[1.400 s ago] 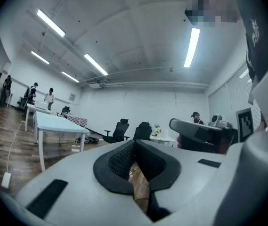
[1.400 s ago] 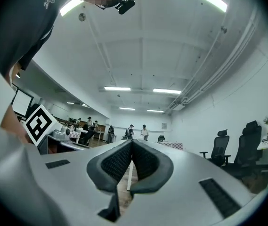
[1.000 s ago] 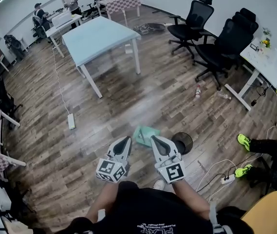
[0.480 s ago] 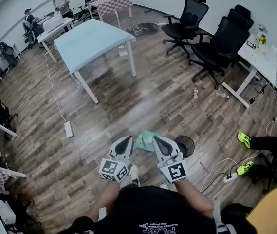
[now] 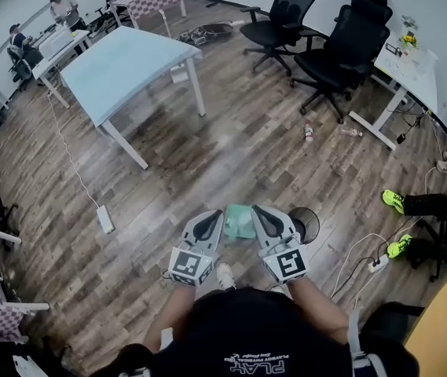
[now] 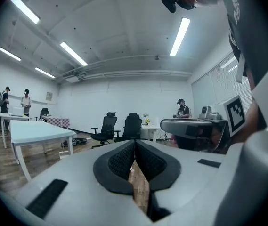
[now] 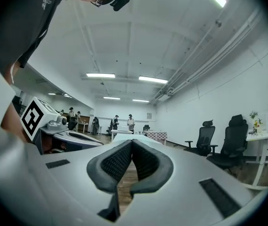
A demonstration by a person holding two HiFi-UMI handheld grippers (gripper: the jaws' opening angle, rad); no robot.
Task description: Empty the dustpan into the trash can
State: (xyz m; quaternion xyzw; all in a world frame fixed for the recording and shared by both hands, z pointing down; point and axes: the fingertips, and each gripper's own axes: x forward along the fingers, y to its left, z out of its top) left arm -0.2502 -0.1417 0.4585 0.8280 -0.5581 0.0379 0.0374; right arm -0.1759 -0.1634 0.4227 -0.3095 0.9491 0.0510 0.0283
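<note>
Head view shows the green dustpan (image 5: 239, 220) lying on the floor just left of the black trash can (image 5: 308, 225), untouched. Left gripper (image 5: 208, 228) and right gripper (image 5: 264, 220) hover near it, jaws pressed together on nothing. By my reckoning, grasping, lifting and tipping are all left to do.

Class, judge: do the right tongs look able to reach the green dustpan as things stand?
Probably yes: the dustpan lies uncovered just ahead of the right tongs, which are shut and would need opening.

Before you, a pale blue table (image 5: 121, 65) stands on the wood floor (image 5: 231, 163); black office chairs (image 5: 341, 42) cluster far right, a bottle (image 5: 308, 132) nearby.
</note>
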